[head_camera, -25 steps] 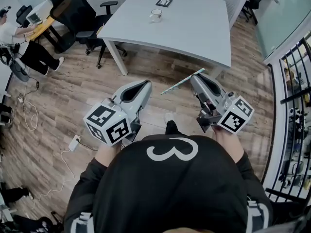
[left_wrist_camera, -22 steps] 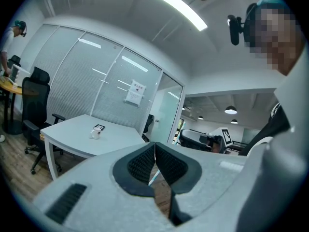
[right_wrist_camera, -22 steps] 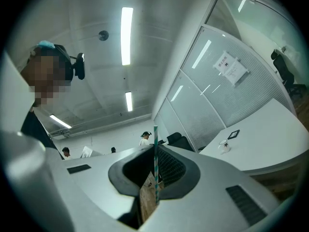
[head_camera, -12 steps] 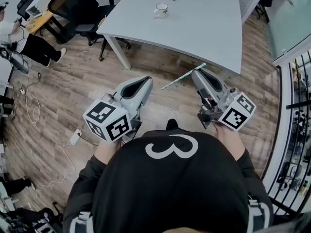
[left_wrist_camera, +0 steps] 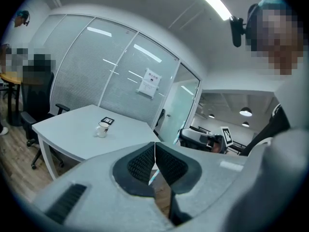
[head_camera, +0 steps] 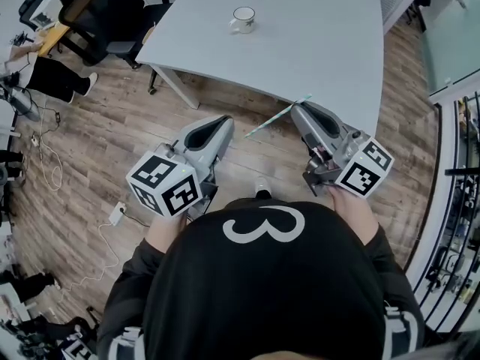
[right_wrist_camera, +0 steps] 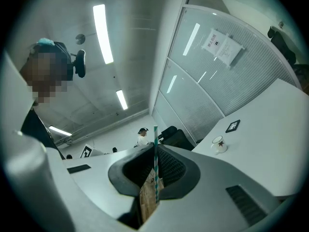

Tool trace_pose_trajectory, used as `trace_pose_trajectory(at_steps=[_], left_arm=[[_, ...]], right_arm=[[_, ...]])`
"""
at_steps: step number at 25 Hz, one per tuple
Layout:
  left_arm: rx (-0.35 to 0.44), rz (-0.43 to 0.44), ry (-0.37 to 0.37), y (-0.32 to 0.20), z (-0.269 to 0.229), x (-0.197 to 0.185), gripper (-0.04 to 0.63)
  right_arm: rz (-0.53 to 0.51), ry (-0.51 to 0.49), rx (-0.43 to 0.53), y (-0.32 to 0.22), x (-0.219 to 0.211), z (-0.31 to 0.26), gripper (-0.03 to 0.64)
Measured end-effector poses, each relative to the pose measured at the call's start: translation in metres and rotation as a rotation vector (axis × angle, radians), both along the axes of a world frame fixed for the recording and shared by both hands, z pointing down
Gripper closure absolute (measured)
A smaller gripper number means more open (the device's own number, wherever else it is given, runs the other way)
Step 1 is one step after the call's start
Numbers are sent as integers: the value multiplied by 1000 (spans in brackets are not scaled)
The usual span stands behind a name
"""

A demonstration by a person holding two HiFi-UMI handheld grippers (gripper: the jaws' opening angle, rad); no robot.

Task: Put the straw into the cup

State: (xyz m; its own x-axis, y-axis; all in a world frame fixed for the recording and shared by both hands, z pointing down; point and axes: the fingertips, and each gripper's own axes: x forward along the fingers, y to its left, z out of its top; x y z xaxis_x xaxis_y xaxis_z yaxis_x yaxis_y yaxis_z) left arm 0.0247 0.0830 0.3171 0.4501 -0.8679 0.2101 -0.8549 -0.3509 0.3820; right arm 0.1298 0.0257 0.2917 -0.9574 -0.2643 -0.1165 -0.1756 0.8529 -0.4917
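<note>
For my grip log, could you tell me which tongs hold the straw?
The right tongs: the striped straw is pinched in them, while the left tongs are shut and empty.

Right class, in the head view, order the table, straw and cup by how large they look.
1. table
2. straw: longer than the cup, but thin and nearer the camera, so unsure
3. cup
</note>
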Motion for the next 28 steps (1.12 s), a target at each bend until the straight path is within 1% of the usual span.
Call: trace_pose_trajectory(at_steps=[5,11,15,21,28], left_arm=[[-27,-8,2,-47,8,0,578],[4,-25,-3,-87,3,-4,578],[21,-23,-14,-102,3,-8,578],[30,-27,-3,-114,6,-15,578],[33,-11,21,-155,6,-36,578]], right_arm=[[-16,-1,-22,-47,-4,8,586],[-34,-5,-1,-85,-11,7,586],[-31,-16,18,-100,-14,4,586],[-23,-13,37,-116,-19,4,586],[13,1,48,-153,-33,1,586]])
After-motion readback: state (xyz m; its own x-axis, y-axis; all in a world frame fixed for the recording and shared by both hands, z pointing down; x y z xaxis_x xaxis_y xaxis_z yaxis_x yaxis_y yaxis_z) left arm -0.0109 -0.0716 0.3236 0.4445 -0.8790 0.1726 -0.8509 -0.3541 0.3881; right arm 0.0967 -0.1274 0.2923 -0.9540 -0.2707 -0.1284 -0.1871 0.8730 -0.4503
